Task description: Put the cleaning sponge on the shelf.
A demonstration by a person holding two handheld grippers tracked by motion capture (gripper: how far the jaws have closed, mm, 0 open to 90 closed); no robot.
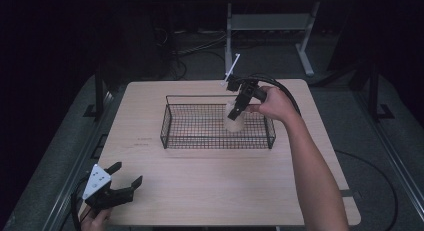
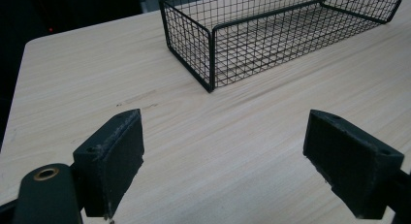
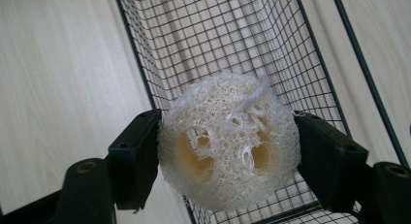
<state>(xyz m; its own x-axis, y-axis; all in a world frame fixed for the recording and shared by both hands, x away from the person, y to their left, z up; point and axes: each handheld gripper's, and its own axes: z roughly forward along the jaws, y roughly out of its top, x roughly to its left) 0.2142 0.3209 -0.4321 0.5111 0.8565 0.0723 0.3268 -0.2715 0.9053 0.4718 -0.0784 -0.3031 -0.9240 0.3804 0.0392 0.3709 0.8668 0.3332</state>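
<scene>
Loofah sponge (image 3: pixel 228 141), pale and fibrous, a round cross-section with hollow channels facing the right gripper view. My right tongs (image 3: pixel 228 151) are closed on it, one black pad pressing each flank, so the sponge is carried clear of the desk. In the high view the loofah (image 1: pixel 234 120) hangs over the right half of the wire basket (image 1: pixel 172 122), at about the height of its rim; whether it touches the mesh floor I cannot tell. The right tongs (image 1: pixel 235 110) point steeply down into the basket, gripped by my right hand (image 1: pixel 274 103), with the forearm running in from the lower right and the cable looping behind the wrist.

The basket is a black, rectangular, open-topped grid lying lengthwise across the middle of the light wooden desk (image 1: pixel 215 191). In the right gripper view its mesh wall and floor (image 3: pixel 203 35) lie directly beyond the sponge, with bare desk wood to either side.

My left tongs (image 1: pixel 122 178) rest well apart from the basket, at the near left corner of the desk, the grey three-cornered plate (image 1: pixel 96 180) on top. Their jaws stand wide open and hold nothing; in the left gripper view the left tongs (image 2: pixel 223 161) frame bare desk, with the basket's near corner (image 2: pixel 211 59) farther off.
</scene>
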